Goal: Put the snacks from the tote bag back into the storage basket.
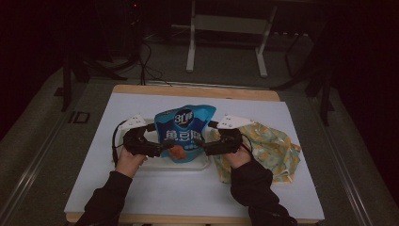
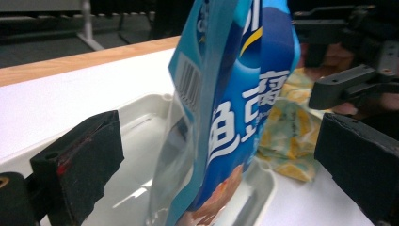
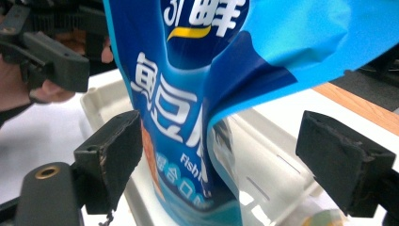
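Both the left gripper [image 1: 162,147] and the right gripper [image 1: 203,146] are standing with jaws wide, letting the blue pouch [image 1: 184,131] stand in the white tray [image 1: 200,165] at 12 o'clock from the hands, and next they are probably needing to back away gently without tipping it.

A blue snack pouch [image 1: 184,132] stands upright in a shallow white tray [image 1: 200,165] at the table's middle — white Chinese lettering down its front, an orange picture low on it, a barcode on the back. Its top corner is creased and bent over — its foot rests on the tray's floor.
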Motion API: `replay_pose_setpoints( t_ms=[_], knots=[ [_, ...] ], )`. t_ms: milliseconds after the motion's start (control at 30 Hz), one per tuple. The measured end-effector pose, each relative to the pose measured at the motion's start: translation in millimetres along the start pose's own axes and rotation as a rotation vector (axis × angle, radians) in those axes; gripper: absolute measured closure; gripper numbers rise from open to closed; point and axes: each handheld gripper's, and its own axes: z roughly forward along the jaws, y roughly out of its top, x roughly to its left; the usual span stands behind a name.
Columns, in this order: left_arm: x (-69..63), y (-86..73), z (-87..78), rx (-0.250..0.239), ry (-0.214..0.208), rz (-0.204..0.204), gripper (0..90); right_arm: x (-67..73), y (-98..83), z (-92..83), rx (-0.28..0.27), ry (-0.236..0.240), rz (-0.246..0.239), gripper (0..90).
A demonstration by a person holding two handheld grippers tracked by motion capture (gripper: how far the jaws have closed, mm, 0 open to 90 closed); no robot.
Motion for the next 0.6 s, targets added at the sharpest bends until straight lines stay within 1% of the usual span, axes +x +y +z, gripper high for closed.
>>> replay_pose_setpoints(
  t_ms=[133,200,233,333,367,400,433,467,500,600],
  knots=[
    [-3.7,-2.2,-2.5,0.014,0.023,0.014,2.2,0.4,-0.5,-5.9,0.013,-0.006,-0.031,14.9],
    [-5.7,-3.4,-4.3,0.012,0.029,0.010,2.2,0.3,-0.7,-7.7,0.010,-0.006,-0.037,14.9],
    [-6.3,-3.6,-4.9,0.014,0.029,0.013,2.2,-0.6,-1.5,-13.6,0.000,-0.009,-0.029,14.9],
    [-10.3,-4.4,-7.5,0.019,0.036,0.022,2.2,-1.1,-2.2,-17.7,-0.002,-0.012,-0.027,14.8],
    [-11.5,-4.8,-8.3,0.016,0.033,0.023,2.2,-1.0,-2.9,-22.1,-0.001,-0.014,-0.031,14.7],
    [-12.7,-5.4,-9.0,0.016,0.035,0.024,2.2,-1.0,-2.9,-22.1,-0.001,-0.014,-0.031,14.7],
    [-13.6,-6.1,-9.3,0.024,0.032,0.025,2.2,-1.1,-3.2,-24.3,0.001,-0.018,-0.033,14.7],
    [-14.7,-8.3,-10.2,0.025,0.035,0.021,2.2,-1.9,-4.0,-28.4,0.006,-0.025,-0.035,14.7],
    [-15.1,-9.8,-11.1,0.028,0.028,0.012,2.2,-2.1,-4.6,-29.9,0.005,-0.030,-0.033,14.7],
    [-16.8,-12.2,-12.8,0.024,0.025,0.003,2.2,-3.9,-7.1,-36.5,0.004,-0.032,-0.025,14.7]
  ],
)
